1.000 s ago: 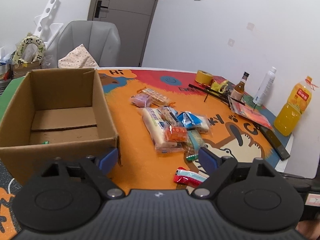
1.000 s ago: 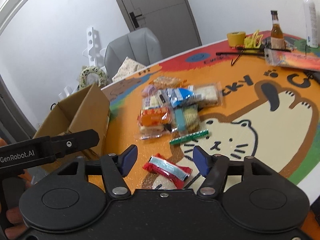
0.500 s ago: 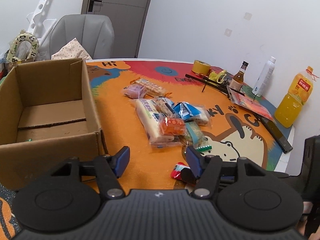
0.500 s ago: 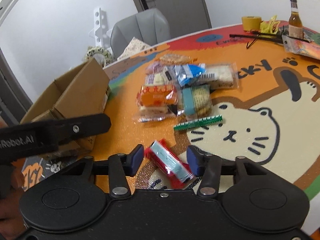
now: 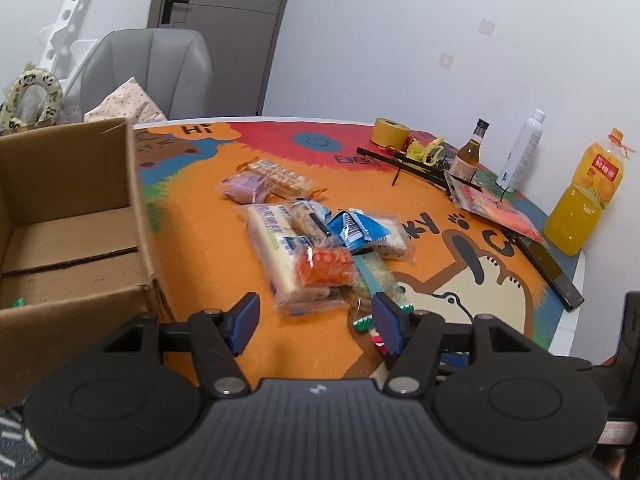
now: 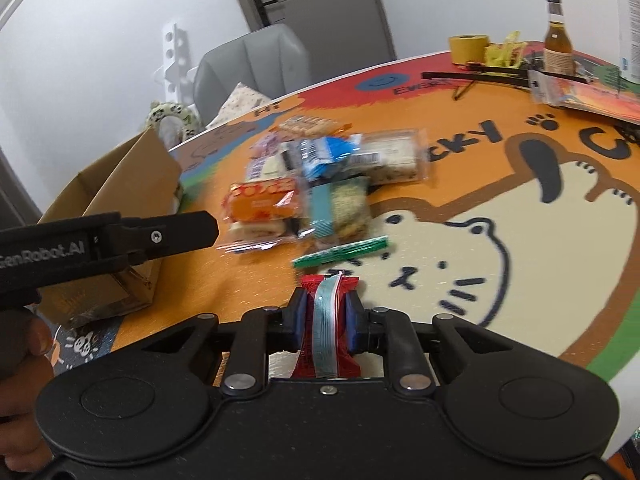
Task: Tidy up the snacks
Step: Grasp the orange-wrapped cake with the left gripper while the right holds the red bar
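My right gripper [image 6: 326,314] is shut on a red snack packet with a pale blue stripe [image 6: 326,332], low over the orange cat-print table mat [image 6: 540,240]. A thin green packet [image 6: 340,254] lies just beyond it. The snack pile [image 6: 320,184] sits mid-table, with an orange packet [image 5: 326,268] at its near end. My left gripper [image 5: 316,322] hovers open just short of the pile, nothing between its fingers. In the right wrist view its black finger [image 6: 192,228] reaches in from the left. The open cardboard box [image 5: 138,216] stands at the table's left.
At the far right stand an orange juice bottle [image 5: 580,204], a white spray bottle [image 5: 520,148], a brown glass bottle [image 5: 470,156] and a yellow tape roll [image 5: 390,132]. A black flat device [image 5: 552,276] lies near the table's right edge. A grey chair [image 5: 152,72] stands behind the box.
My right gripper has closed on the red packet that lay between its fingers. My left gripper's jaws have narrowed and it has shifted right toward the pile, so the box sits further left.
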Motion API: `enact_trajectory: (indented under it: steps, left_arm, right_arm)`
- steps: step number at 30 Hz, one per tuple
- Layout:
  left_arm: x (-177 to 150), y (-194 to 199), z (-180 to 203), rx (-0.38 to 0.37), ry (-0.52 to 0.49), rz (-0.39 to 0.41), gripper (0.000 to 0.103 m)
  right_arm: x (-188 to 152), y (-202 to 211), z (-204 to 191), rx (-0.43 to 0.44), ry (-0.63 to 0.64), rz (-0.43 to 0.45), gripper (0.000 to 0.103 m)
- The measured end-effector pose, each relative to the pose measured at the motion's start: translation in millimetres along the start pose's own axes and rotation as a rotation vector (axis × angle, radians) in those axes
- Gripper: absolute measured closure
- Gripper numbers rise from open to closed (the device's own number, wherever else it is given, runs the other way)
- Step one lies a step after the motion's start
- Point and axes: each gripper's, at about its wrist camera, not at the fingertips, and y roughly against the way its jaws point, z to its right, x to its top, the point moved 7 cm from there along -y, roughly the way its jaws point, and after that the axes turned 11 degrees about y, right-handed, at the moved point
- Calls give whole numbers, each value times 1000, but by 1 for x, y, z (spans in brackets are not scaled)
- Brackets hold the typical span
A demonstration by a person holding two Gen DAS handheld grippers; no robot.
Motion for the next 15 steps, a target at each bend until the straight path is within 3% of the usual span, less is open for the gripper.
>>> enact_trajectory:
  steps: [13,15]
  left_arm:
    - [12,-44,7,17,-8,-4,42]
    - [13,-51,9,17,-11,-12,42]
  right_arm:
    - [11,1,44,-98,-92,40,84]
    - [9,-2,47,-115,-95,32,75]
